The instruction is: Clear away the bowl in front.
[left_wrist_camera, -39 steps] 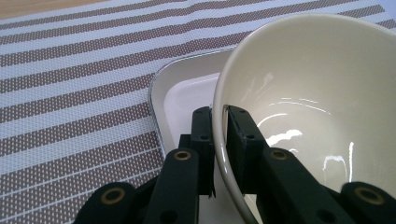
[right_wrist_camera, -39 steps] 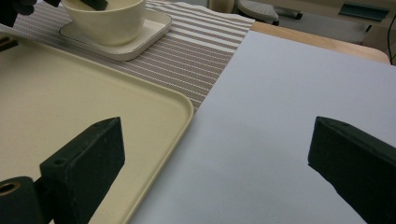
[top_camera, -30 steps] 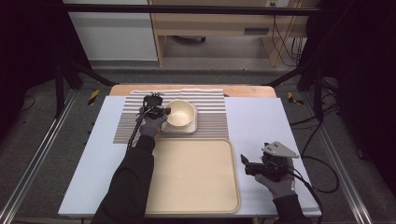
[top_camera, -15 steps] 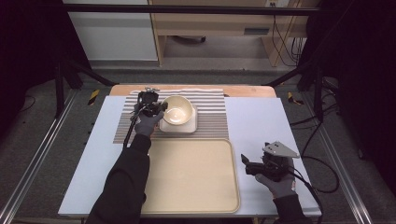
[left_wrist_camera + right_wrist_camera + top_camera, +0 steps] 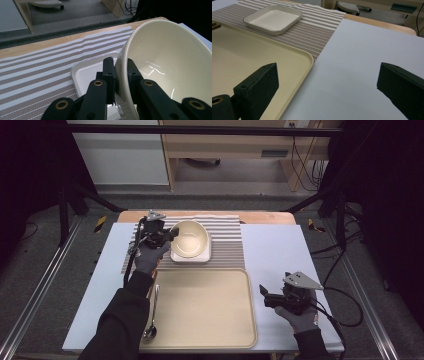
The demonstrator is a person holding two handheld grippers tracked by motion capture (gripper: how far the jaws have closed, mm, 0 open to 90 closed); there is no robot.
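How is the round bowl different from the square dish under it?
The bowl is round and deep; the square dish is flat and shallow. The bowl is tilted, pinched at its rim by the left claw; the dish lies flat on the striped mat, untouched. Both are cream-coloured.

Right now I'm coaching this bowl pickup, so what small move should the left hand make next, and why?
Probably carry the bowl toward the tray. The left tongs pinch its rim, the bowl is tilted above the square dish, and the tray has bare room.
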